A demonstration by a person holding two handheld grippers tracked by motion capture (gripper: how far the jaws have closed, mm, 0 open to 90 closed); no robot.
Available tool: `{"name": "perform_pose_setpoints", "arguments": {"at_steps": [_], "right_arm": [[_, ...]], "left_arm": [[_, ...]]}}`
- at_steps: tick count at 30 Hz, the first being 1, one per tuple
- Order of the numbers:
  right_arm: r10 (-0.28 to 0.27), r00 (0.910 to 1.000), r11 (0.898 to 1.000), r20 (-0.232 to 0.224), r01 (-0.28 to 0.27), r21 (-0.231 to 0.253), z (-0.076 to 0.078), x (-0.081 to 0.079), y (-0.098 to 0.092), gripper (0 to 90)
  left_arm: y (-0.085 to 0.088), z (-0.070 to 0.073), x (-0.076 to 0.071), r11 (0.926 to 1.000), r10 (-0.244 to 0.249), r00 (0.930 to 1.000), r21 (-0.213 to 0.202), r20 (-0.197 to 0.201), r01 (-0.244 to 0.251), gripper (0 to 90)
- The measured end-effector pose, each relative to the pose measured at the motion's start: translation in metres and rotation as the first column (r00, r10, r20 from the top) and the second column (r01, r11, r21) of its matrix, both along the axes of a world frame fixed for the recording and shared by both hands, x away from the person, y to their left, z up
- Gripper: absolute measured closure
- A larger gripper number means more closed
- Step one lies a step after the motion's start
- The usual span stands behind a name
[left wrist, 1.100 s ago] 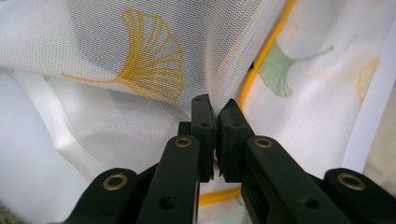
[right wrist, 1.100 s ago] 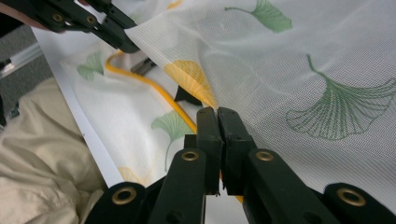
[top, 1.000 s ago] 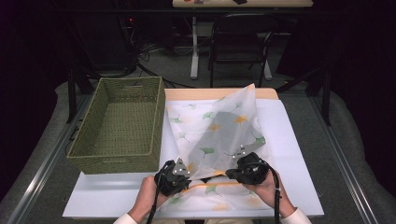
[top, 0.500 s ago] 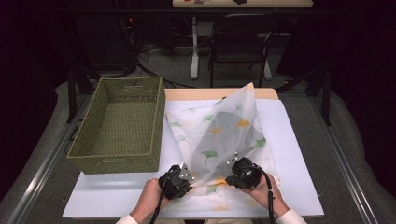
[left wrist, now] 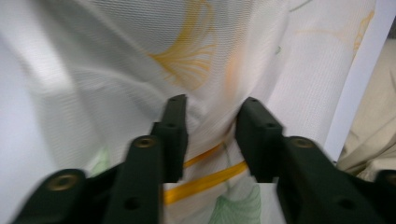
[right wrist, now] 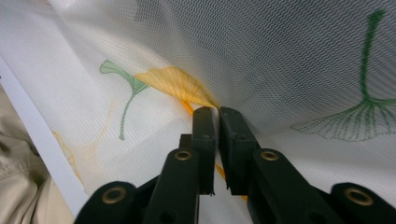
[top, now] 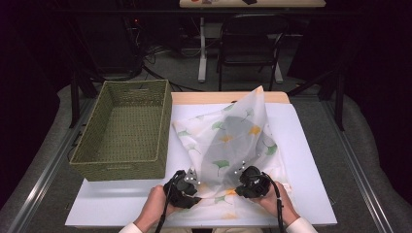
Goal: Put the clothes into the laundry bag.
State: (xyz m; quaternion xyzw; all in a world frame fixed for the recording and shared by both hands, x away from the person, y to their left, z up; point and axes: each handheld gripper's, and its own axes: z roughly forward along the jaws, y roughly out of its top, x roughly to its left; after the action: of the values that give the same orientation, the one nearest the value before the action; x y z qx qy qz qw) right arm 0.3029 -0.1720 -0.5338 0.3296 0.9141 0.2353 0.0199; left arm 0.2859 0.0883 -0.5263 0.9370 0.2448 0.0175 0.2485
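L gripper [top: 190, 180] jaws just opened off cloth [top: 233, 141]; R gripper [top: 243, 180] pinching hem

The room is dark; light falls mainly on the table [top: 311, 145], a white top with a strip of bare wood along its far edge, toward 12 o'clock. Grey carpet [top: 43, 160] lies around it at 9 and 3 o'clock, with metal rails [top: 362, 170] running along both sides. Beyond, at 12 o'clock, a black chair [top: 250, 46] stands on the grey floor, beside a white desk leg [top: 202, 51]. The wooden desk [top: 252, 3] crosses the top edge. At 11 o'clock, cables [top: 155, 68] trail over the floor before dark equipment. The far sides are lost in shadow.
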Motion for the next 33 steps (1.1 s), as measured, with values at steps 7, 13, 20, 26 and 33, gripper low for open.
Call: {"name": "perform_pose_setpoints", "arguments": {"at_steps": [7,13,20,26,33], "right_arm": [[0.029,0.9994,1.000,0.020,-0.029,-0.002,0.008,0.000,-0.005,58.7],[0.043,0.9969,0.999,0.066,-0.045,0.017,0.023,-0.004,-0.007,32.3],[0.058,0.9948,0.998,0.083,-0.059,0.021,0.029,-0.009,-0.002,8.7],[0.079,0.9919,0.996,0.100,-0.082,0.027,0.032,-0.013,0.002,6.8],[0.082,0.9888,0.996,0.125,-0.087,0.036,0.034,-0.015,0.006,11.7]], "left_arm": [[0.024,0.014,0.001,0.9937,0.103,0.9946,-0.047,0.011,-0.102,30.7],[0.041,0.015,0.003,0.9828,0.174,0.9847,-0.064,0.009,-0.173,16.9],[0.051,0.012,0.001,0.9713,0.224,0.9744,-0.077,-0.014,-0.225,9.8],[0.064,0.010,-0.007,0.9632,0.259,0.9652,-0.065,-0.035,-0.261,7.3],[0.071,0.001,-0.025,0.9638,0.265,0.9624,-0.013,-0.058,-0.266,23.9]]}}
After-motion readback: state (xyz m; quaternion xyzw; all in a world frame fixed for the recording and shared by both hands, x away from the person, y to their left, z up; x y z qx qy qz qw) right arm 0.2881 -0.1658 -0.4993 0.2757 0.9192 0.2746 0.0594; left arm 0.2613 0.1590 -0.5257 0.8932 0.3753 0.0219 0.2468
